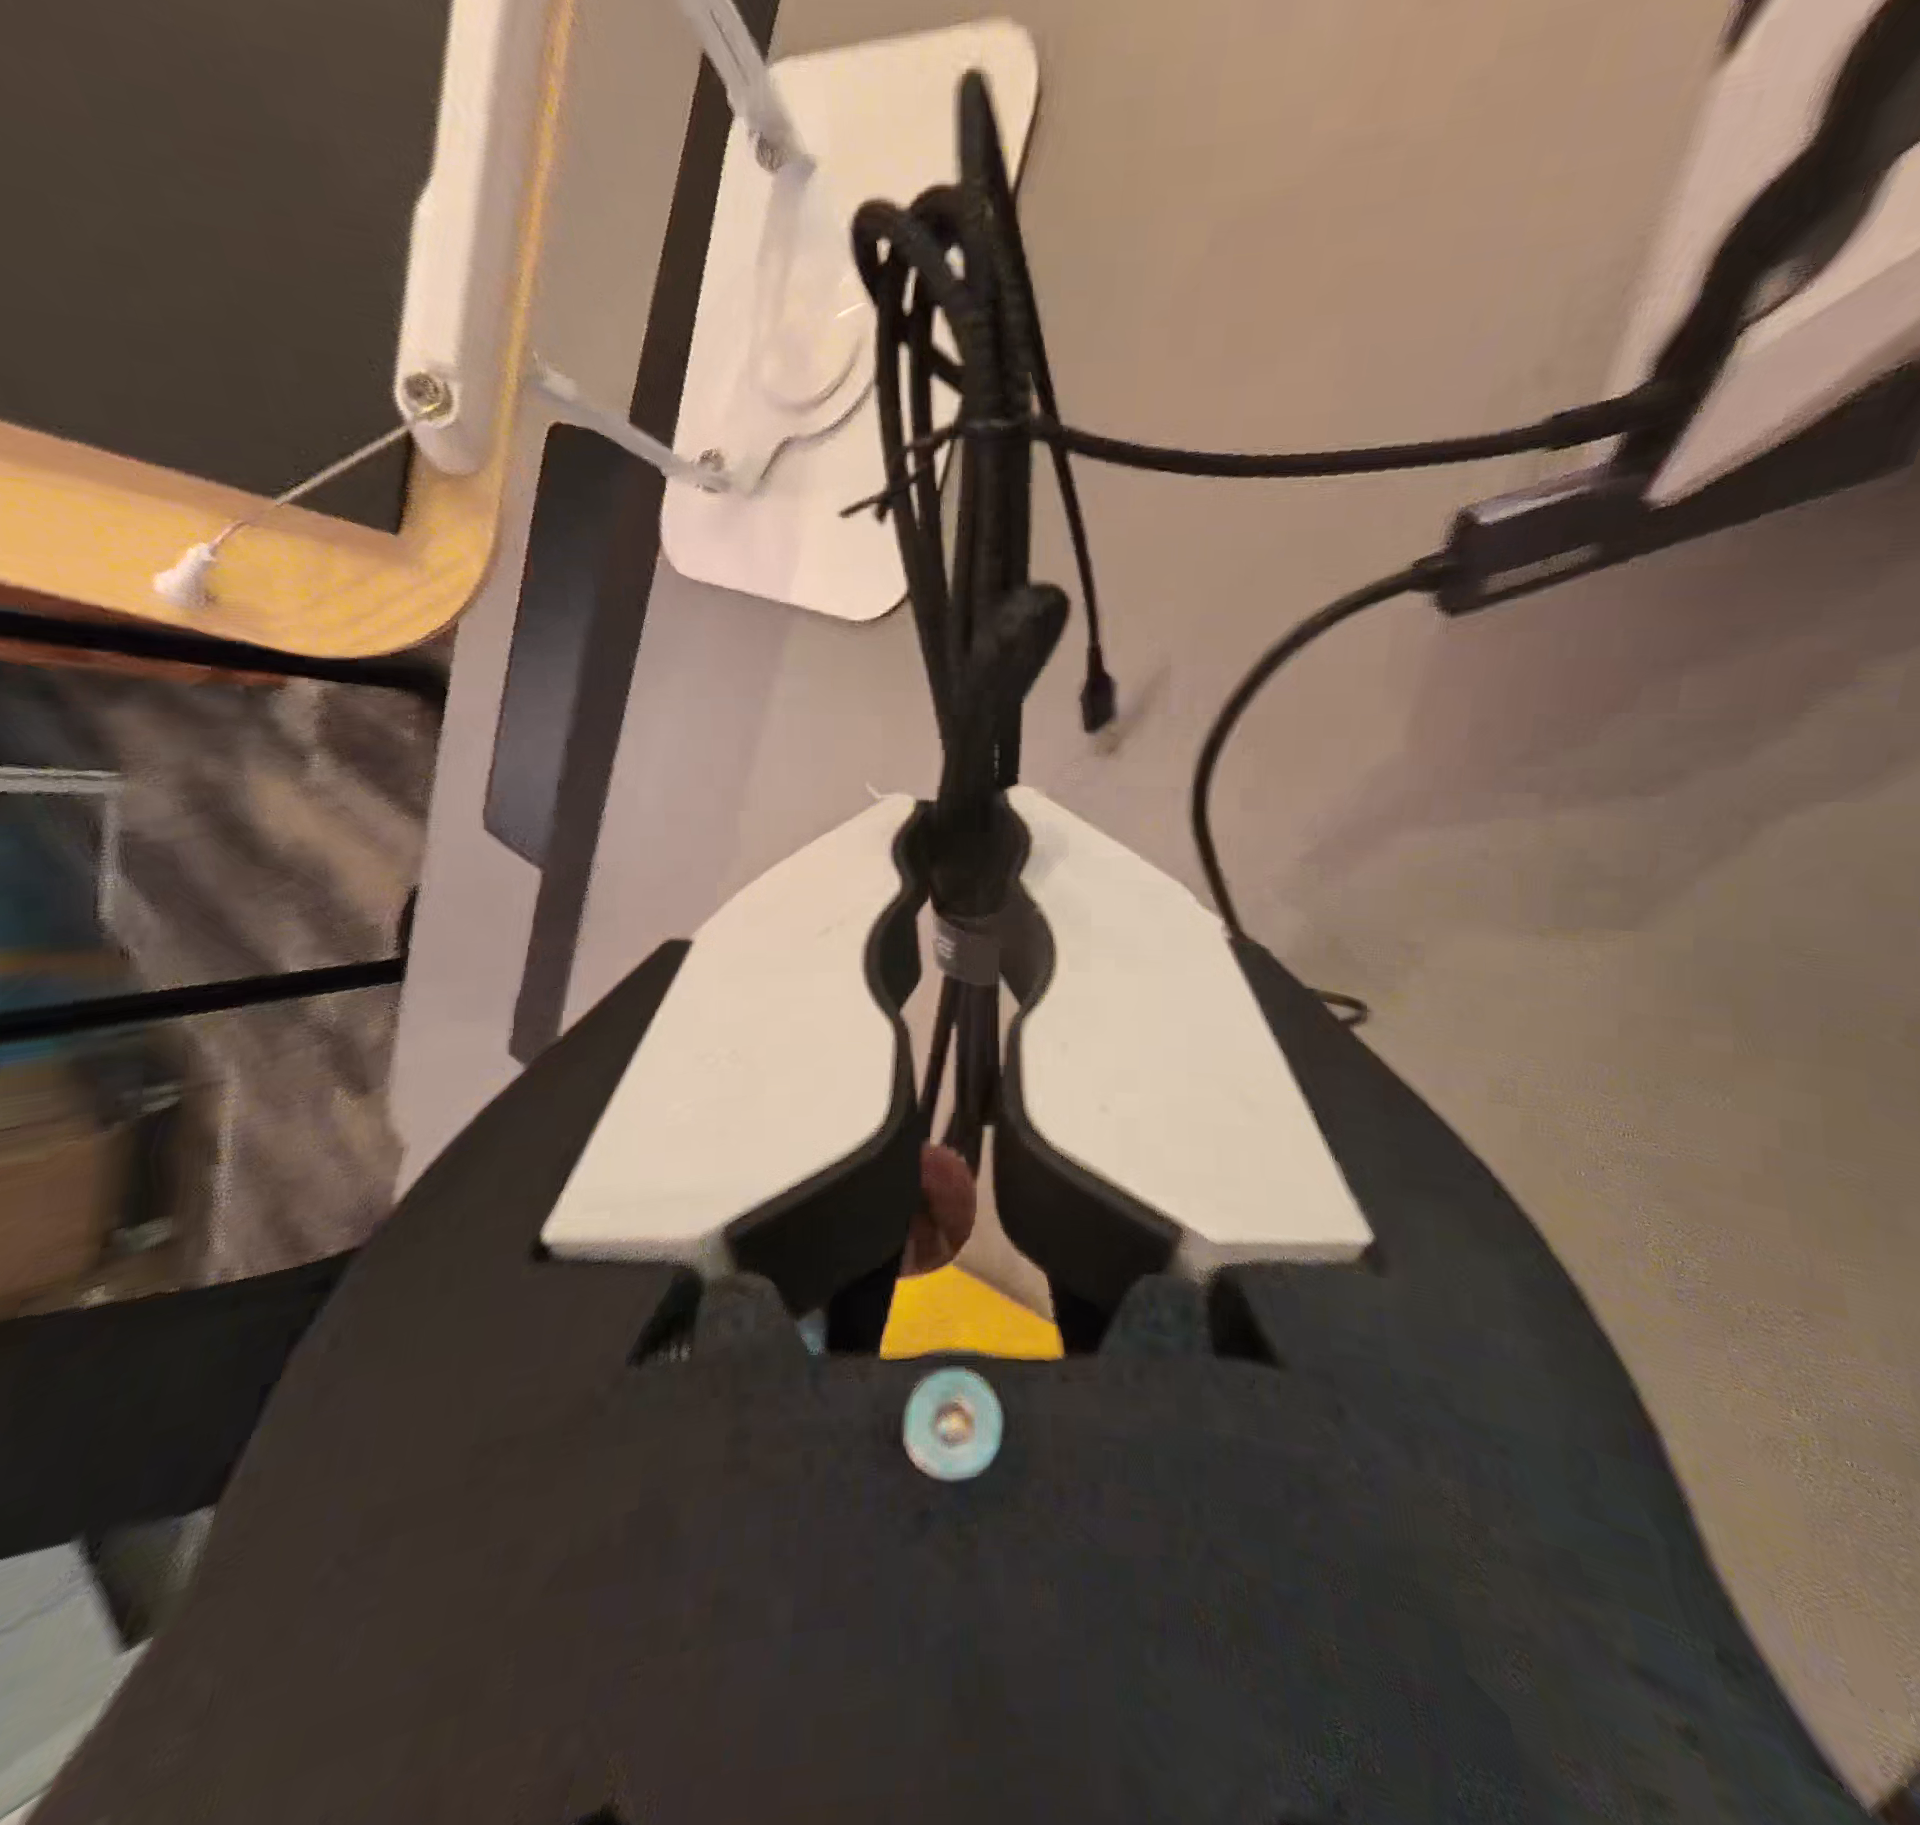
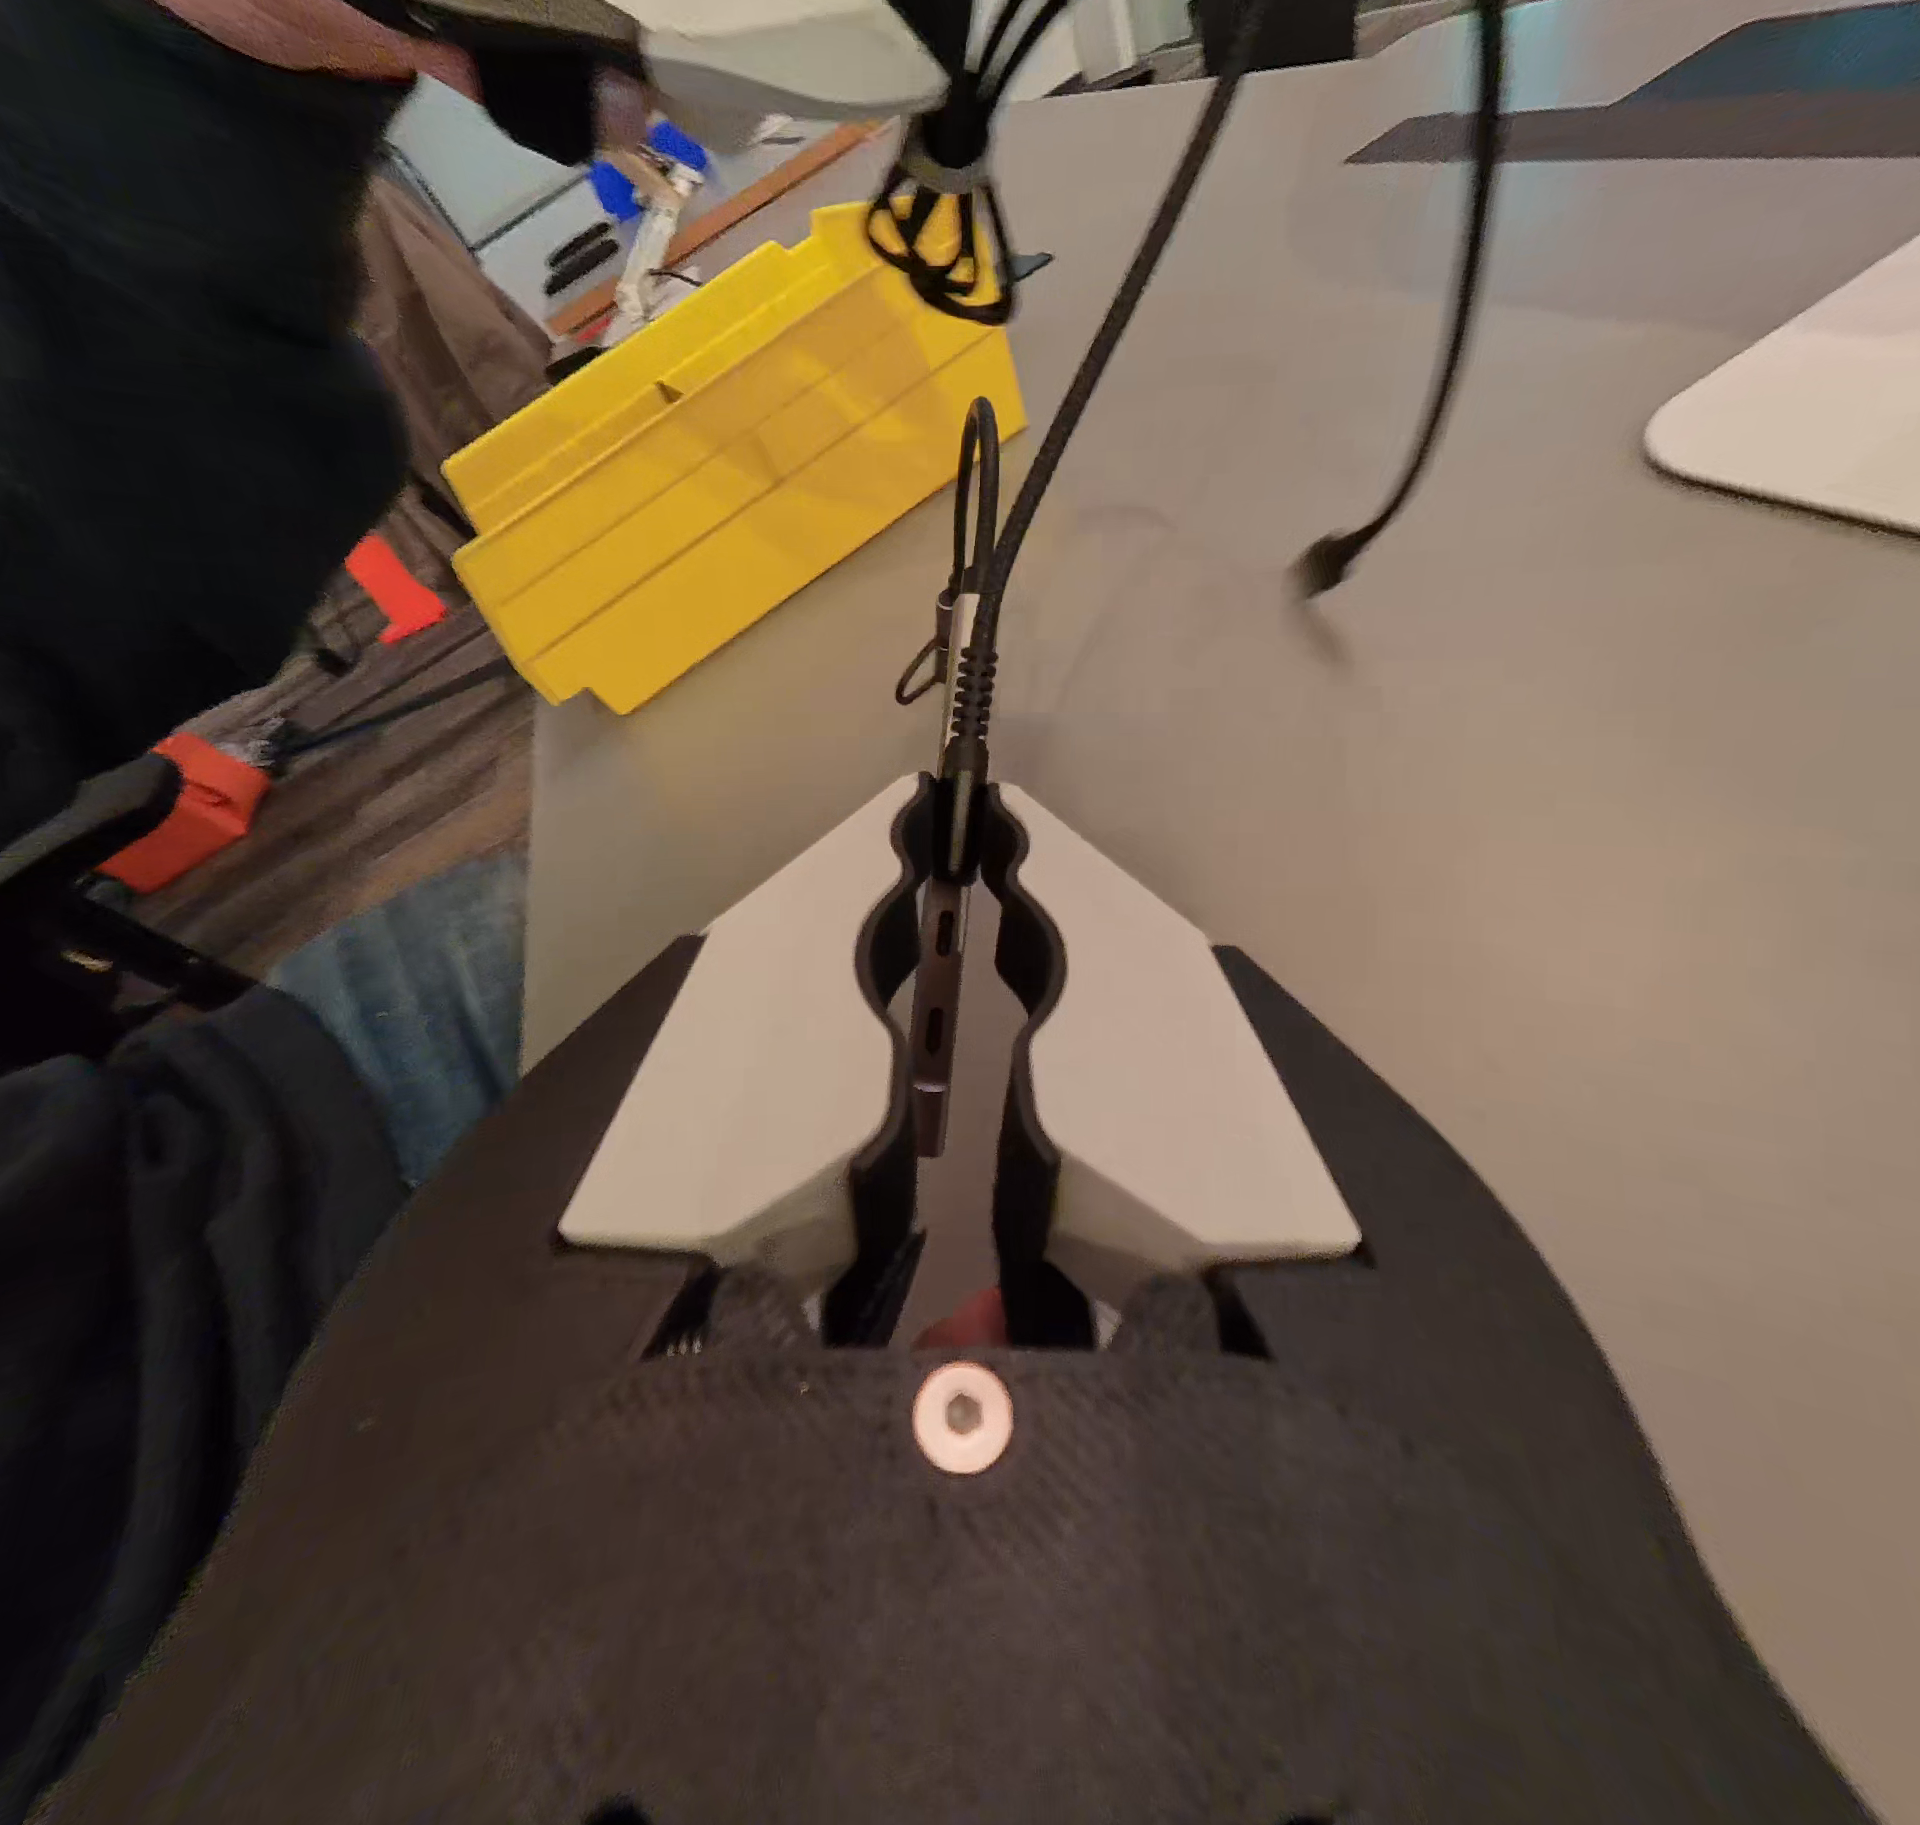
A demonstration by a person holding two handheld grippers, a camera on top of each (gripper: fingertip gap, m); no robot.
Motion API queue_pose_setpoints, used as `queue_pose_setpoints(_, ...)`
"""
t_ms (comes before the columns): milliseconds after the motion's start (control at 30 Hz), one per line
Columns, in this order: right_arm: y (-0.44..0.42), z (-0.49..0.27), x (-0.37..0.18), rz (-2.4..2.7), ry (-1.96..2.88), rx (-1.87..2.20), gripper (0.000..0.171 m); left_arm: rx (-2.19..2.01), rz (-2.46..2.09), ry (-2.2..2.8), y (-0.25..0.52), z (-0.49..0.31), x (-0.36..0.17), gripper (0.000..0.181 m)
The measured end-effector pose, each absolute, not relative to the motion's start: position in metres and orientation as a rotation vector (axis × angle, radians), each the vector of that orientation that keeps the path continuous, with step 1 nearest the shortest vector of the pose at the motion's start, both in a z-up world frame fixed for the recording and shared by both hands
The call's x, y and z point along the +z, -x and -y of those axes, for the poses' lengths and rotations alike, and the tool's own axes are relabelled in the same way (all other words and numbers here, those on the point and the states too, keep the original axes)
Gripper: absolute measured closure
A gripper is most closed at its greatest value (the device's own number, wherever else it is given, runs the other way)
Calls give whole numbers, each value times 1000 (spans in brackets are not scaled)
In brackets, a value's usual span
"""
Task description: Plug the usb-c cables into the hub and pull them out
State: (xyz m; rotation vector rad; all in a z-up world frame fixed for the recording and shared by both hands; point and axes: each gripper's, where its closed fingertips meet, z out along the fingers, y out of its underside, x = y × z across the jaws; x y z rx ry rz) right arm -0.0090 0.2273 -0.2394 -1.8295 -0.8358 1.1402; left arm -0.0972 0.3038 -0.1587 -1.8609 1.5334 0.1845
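Step in hand, by judgement: both items are lifted off the table (image 2: 1351, 944) and no plugging is under way; one plug (image 2: 1322, 562) dangles free, ahead and right of the right gripper (image 2: 961, 819).

Next move calls for isolating a single plug from the bundle and lining it up with a port on the hub's side.

Left gripper (image 1: 961, 840): fingers nearly closed, clenched on the tied bundle of usb-c cables (image 1: 961, 528), which stands up ahead of the tips.

Right gripper: clenched on the slim grey hub (image 2: 940, 944), held edge-on between the pads, its own lead (image 2: 1039, 487) running forward. A yellow bin (image 2: 727, 466) lies ahead-left.
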Motion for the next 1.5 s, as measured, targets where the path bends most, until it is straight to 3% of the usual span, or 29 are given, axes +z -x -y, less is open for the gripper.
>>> queue_pose_setpoints(33,12,-224,-239,837,1828,1179,167,214,-1558,1849,96,-307,-164,171)
queue_pose_setpoints(233,21,-213,-236,794,1800,1323,167,287,-1638,1881,94,-322,-215,163)
queue_pose_setpoints(367,18,-213,-234,724,1791,1388,167,177,-1598,1928,91,-319,-229,141)
queue_pose_setpoints(533,14,-219,-227,618,1753,1465,166,178,-1500,1889,100,-317,-212,116)
queue_pose_setpoints(767,10,-226,-223,552,1742,1489,166,246,-1416,1788,115,-303,-181,114)
queue_pose_setpoints(933,10,-227,-219,499,1724,1521,166,283,-1424,1538,86,-266,-157,113)
queue_pose_setpoints(1133,12,-228,-215,461,1704,1543,167,228,-1491,1426,33,-214,-193,60)
queue_pose_setpoints(1300,15,-225,-210,470,1690,1532,166,152,-1510,1604,17,-206,-237,47)
queue_pose_setpoints(1500,19,-220,-205,494,1671,1530,166,92,-1453,1691,8,-214,-249,39)
